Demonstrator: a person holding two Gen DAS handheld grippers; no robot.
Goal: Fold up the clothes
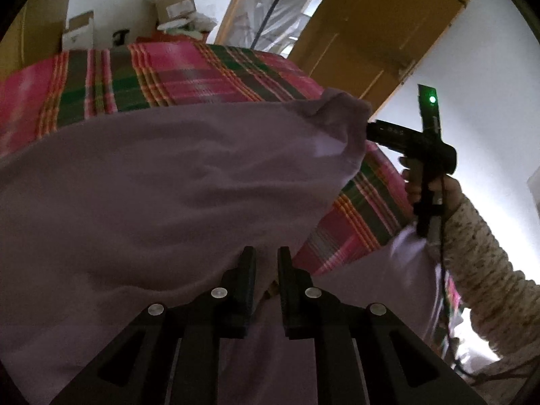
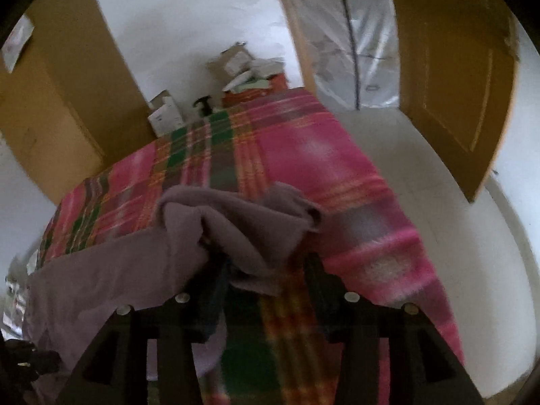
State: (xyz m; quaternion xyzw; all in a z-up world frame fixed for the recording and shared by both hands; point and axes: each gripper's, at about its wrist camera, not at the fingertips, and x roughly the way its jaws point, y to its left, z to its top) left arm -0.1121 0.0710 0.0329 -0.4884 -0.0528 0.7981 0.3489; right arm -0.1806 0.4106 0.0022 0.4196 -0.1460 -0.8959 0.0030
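At the bottom of the left wrist view, the left gripper (image 1: 266, 270) had its jaws nearly together, pinching an edge of the lilac cloth (image 1: 152, 195), which rose slack and filled the lower left of the frame above the plaid blanket (image 1: 189, 71). At centre right of that view, the right gripper (image 1: 371, 131) bit into a bunched corner of the same cloth, lifted clear of the blanket; a hand (image 1: 413, 185) and a knitted sleeve (image 1: 482, 270) ran down to the lower right, with a green light (image 1: 432, 99) glowing on the gripper's upright part.

In the right wrist view, the right gripper (image 2: 263, 270) stood with its jaws wide; the cloth (image 2: 236, 222) draped in a heap over the left finger (image 2: 216, 290) and trailed toward the lower left, and whether it was clamped or merely hooked could not be told there. The blanket (image 2: 303, 148) stretched away up the middle of the frame.

Beyond its far end, cardboard boxes (image 2: 165, 114) sat against a white wall (image 2: 189, 17). A brown door (image 2: 455, 101) stood open at upper right, beside clear plastic sheeting (image 2: 357, 40).
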